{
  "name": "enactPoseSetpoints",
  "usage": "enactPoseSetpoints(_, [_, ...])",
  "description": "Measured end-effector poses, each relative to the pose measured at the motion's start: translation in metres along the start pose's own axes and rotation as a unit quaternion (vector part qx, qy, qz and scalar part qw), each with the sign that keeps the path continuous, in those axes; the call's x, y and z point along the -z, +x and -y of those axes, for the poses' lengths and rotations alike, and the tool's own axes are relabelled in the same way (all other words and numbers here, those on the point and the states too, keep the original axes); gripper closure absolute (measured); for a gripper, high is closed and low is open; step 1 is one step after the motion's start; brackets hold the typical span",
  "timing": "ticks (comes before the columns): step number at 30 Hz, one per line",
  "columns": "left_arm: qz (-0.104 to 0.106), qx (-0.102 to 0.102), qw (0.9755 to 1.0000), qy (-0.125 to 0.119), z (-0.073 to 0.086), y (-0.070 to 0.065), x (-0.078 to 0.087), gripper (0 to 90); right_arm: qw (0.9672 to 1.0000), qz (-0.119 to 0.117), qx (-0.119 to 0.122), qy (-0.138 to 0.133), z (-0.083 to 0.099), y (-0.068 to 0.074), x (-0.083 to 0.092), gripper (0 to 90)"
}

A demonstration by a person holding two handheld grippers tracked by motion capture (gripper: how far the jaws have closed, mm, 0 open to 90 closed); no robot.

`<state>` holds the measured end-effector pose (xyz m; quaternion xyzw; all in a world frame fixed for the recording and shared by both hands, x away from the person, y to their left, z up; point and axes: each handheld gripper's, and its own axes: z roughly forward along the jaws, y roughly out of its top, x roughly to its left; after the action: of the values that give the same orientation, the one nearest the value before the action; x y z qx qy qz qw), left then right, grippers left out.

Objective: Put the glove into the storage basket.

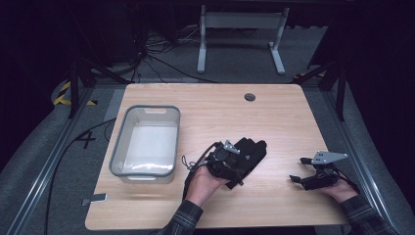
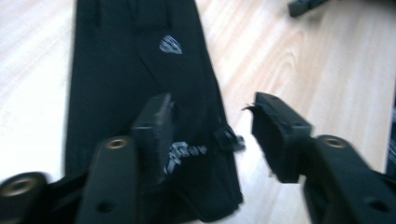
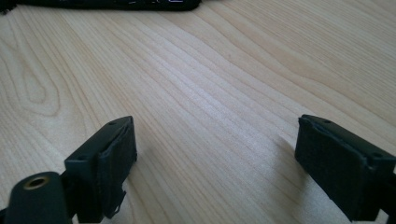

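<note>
While the black glove (image 1: 250,152) lies flat right of the grey bin (image 1: 146,142), soft and light, the left gripper (image 2: 210,128) stands spread over its cuff edge, the likely hold, and the right gripper (image 3: 215,158) waits open.

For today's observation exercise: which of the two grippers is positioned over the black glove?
The left gripper: its open jaws straddle the black glove near the cuff. The right gripper, also open, sits apart over bare table.

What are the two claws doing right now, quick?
Left gripper: open, jaws astride the black glove's cuff edge, not gripping.
Right gripper: open, holding nothing, over bare table.
</note>
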<state>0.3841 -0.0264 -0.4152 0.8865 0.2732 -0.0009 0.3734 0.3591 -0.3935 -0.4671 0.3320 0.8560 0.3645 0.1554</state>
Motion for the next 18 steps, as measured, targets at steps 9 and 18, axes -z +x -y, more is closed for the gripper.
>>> enactPoseSetpoints(9, [-0.032, -0.002, 0.9995, -0.006, -0.021, 0.019, -0.011, 28.2, 1.0, 0.0, 0.0, 0.0, 0.0, 0.0, 0.0, 13.2])
enactPoseSetpoints(18, [-0.043, -0.004, 0.9989, 0.017, -0.026, 0.034, -0.037, 17.2, 1.0, -0.001, 0.0, 0.001, 0.0, 0.0, 0.0, 12.6])
